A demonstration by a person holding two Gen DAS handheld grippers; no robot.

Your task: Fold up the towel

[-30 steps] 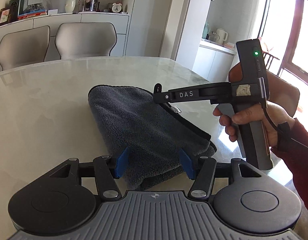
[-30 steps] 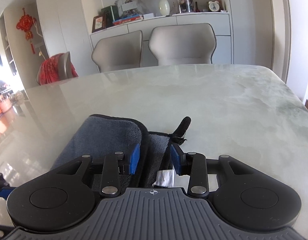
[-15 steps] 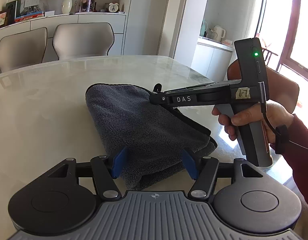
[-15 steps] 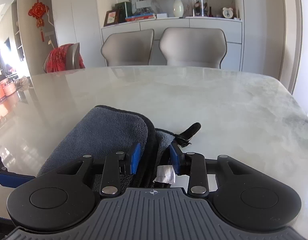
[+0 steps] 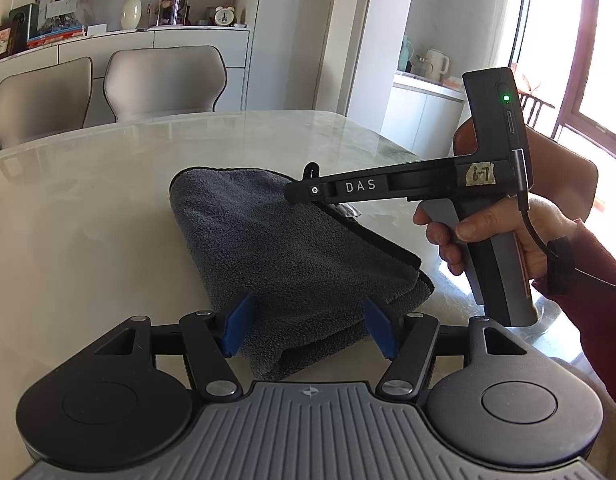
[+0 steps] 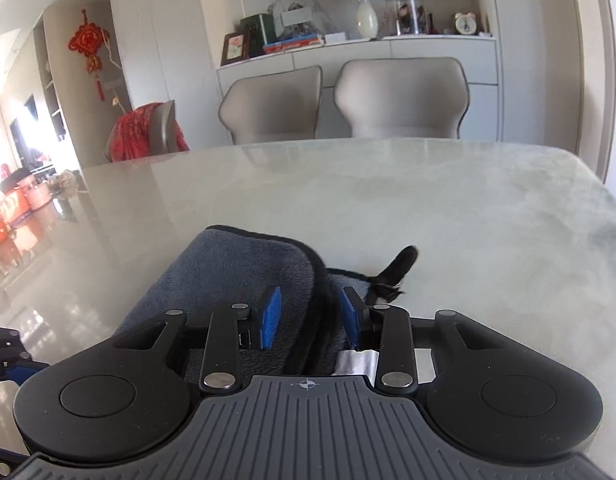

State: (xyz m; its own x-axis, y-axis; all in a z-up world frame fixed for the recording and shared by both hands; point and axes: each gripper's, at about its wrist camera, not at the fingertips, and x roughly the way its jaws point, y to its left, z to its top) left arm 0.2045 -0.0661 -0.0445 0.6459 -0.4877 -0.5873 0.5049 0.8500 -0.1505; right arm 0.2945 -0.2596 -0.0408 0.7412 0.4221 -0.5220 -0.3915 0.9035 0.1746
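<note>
A dark grey towel [image 5: 275, 248] lies folded in a thick stack on the pale marble table [image 5: 87, 208]. My left gripper [image 5: 308, 330] is open, its blue pads [image 5: 237, 324] either side of the towel's near end, not pinching it. My right gripper [image 6: 310, 316] is open above the towel's black-trimmed edge [image 6: 320, 280], with the hanging loop [image 6: 400, 264] just beyond it. In the left wrist view the right gripper [image 5: 303, 194] comes in from the right over the towel's far side. The towel also shows in the right wrist view [image 6: 235, 264].
Two beige chairs [image 6: 400, 100] stand at the table's far edge, with a white sideboard [image 5: 187, 48] behind them. The table's right edge [image 5: 392, 148] runs close to the towel. A chair draped in red cloth [image 6: 143, 136] stands far left.
Both grippers have lifted and drawn back a little from the towel. The right gripper's jaws have opened wider and let go of the towel's edge. The towel stays folded.
</note>
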